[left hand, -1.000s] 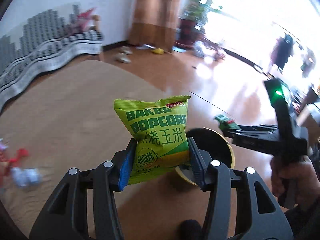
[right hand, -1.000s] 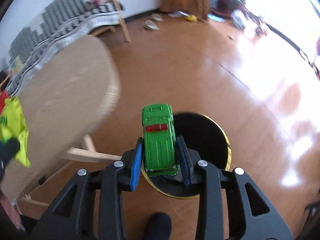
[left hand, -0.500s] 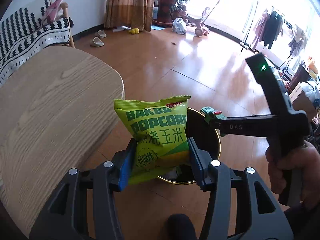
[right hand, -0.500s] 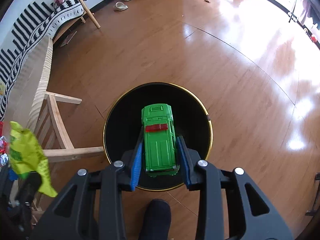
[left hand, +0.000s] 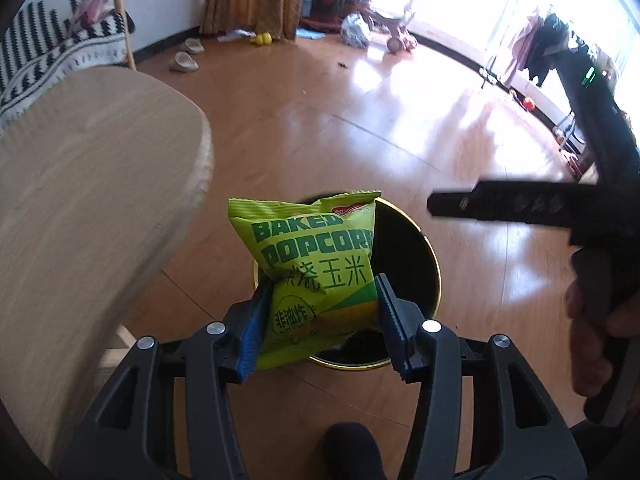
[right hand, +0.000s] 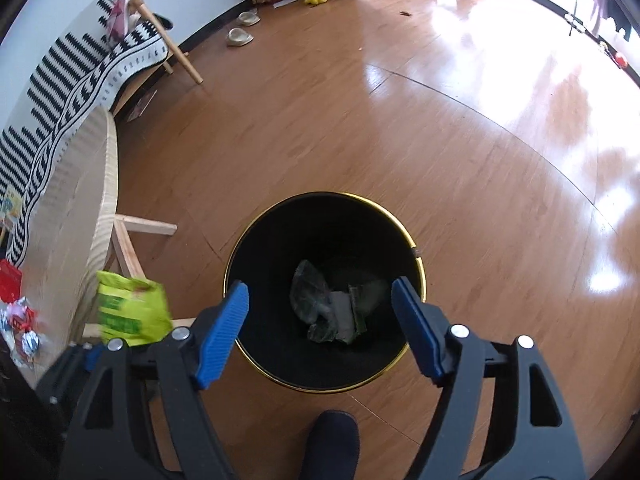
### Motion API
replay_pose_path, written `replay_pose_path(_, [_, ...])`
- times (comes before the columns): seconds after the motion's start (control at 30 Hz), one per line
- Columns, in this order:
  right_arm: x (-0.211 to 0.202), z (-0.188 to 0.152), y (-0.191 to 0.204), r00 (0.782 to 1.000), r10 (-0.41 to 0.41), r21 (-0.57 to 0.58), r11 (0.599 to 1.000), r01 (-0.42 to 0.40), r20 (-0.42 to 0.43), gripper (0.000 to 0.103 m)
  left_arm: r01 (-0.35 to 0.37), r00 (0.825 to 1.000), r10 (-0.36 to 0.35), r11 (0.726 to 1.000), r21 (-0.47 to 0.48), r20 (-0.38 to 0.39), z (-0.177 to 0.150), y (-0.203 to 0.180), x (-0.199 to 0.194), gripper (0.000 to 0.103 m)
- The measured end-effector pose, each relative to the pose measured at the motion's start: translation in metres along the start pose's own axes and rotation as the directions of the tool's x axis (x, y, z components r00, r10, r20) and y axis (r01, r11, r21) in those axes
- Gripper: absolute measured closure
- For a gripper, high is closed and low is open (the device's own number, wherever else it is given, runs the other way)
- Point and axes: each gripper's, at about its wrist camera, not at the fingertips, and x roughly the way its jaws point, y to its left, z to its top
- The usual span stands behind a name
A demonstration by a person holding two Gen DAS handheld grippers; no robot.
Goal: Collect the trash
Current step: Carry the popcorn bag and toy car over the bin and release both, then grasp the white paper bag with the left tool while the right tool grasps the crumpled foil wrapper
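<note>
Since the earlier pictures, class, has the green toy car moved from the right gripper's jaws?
Yes. The right gripper now hangs open and empty over the black trash bin; the car has gone from its jaws, presumably down among the dark trash inside.

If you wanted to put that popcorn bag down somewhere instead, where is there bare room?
The wooden table top shows bare near its rounded end by the bin; its far corner holds crumpled wrappers. The wood floor beyond the bin is open up to the slippers. The bin mouth is crowded: the left tongs hold the popcorn bag, and the open right tongs hang over it.
</note>
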Motion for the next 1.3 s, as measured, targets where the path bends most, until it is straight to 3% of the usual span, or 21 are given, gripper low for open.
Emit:
replay_pose_path(0.2, [-0.012, 0.003, -0.011, 0.999, -0.005, 0.057, 0.998, 0.003, 0.036, 0.026, 0.035, 0.999, -0.035, 0.999, 0.003, -0.038, 0.005, -0.003, 0.028, 0.051])
replay_pose_path(0.3, [-0.018, 0.005, -0.016, 0.999, 0.017, 0.098, 0.995, -0.022, 0.049, 0.021, 0.022, 0.999, -0.022, 1.0, -0.005, -0.024, 0.008, 0.0, 0.03, 0.025])
replay_pose_path(0.47, [-0.023, 0.008, -0.001, 0.998, 0.019, 0.076, 0.997, -0.024, 0.062, 0.021, 0.009, 1.0, -0.009, 1.0, -0.023, 0.004, 0.007, 0.012, 0.007, 0.023])
replay_pose_path(0.5, [-0.024, 0.008, 0.003, 0.998, 0.021, 0.068, 0.997, -0.026, 0.063, 0.021, 0.033, 0.999, -0.033, 0.999, -0.028, 0.008, 0.007, 0.016, -0.003, 0.021])
replay_pose_path(0.6, [-0.031, 0.005, 0.035, 0.997, 0.031, 0.009, 0.999, -0.032, 0.073, 0.018, -0.009, 1.0, 0.01, 1.0, -0.029, 0.029, 0.004, 0.026, -0.032, 0.017])
replay_pose_path(0.77, [-0.053, -0.004, 0.1, 0.99, 0.087, -0.123, 0.99, -0.073, 0.107, 0.017, -0.02, 0.993, 0.024, 0.999, -0.034, 0.116, -0.01, 0.05, -0.106, 0.012])
replay_pose_path(0.9, [-0.067, -0.024, 0.176, 0.982, 0.145, -0.273, 0.956, -0.108, 0.122, 0.015, -0.078, 0.979, 0.1, 0.989, -0.126, 0.177, -0.028, 0.103, -0.164, 0.011])
replay_pose_path(1.07, [-0.067, -0.051, 0.278, 0.969, 0.241, -0.428, 0.883, -0.192, 0.062, 0.015, -0.207, 0.947, 0.266, 0.934, -0.291, 0.18, -0.069, 0.186, -0.219, 0.011])
replay_pose_path(1.2, [-0.059, -0.09, 0.366, 0.96, 0.28, -0.559, 0.795, -0.236, -0.008, 0.015, -0.309, 0.907, 0.394, 0.861, -0.404, 0.146, -0.117, 0.252, -0.263, 0.011])
replay_pose_path(1.3, [-0.054, -0.118, 0.413, 0.954, 0.296, -0.633, 0.729, -0.259, -0.05, 0.015, -0.368, 0.873, 0.476, 0.788, -0.493, 0.11, -0.157, 0.299, -0.296, 0.011])
